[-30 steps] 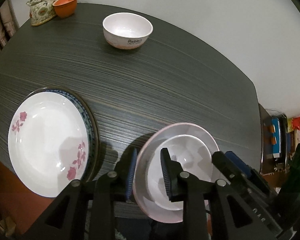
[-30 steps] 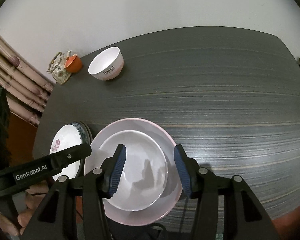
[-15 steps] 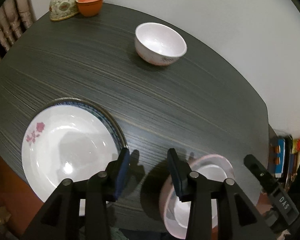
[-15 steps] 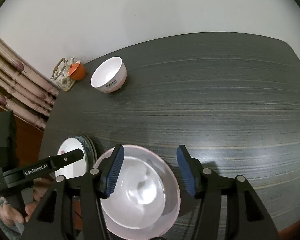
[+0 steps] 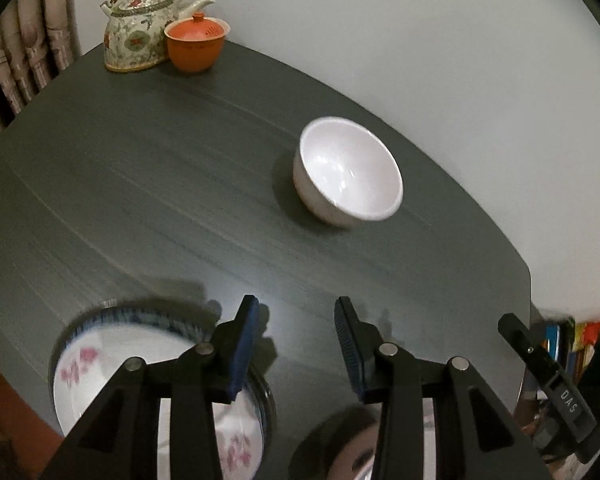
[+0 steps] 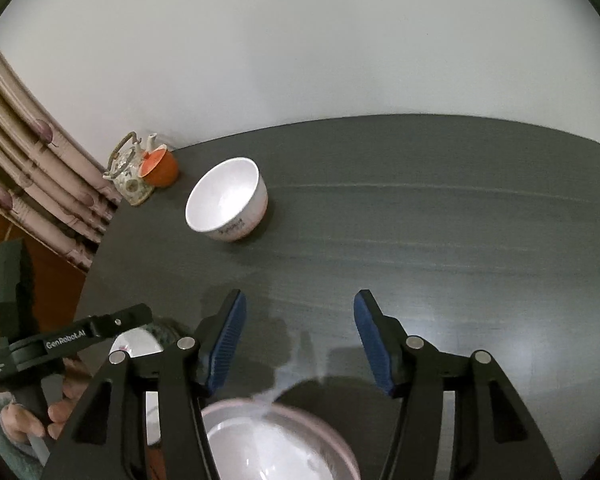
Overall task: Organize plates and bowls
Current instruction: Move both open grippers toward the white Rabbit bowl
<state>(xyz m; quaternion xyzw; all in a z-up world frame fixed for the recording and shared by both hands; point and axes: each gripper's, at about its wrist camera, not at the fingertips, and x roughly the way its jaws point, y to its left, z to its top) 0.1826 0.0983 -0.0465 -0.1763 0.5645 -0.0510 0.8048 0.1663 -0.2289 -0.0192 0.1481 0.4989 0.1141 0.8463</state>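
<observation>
Left gripper lifted off pink-rimmed plate, jaws apart

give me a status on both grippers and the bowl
Left gripper open, empty. Right gripper open, empty. White bowl upright on table, untouched. Nothing in the way.

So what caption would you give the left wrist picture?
Open left gripper hovering over a dark table, white bowl ahead, flowered plate below, teapot beyond.
</observation>
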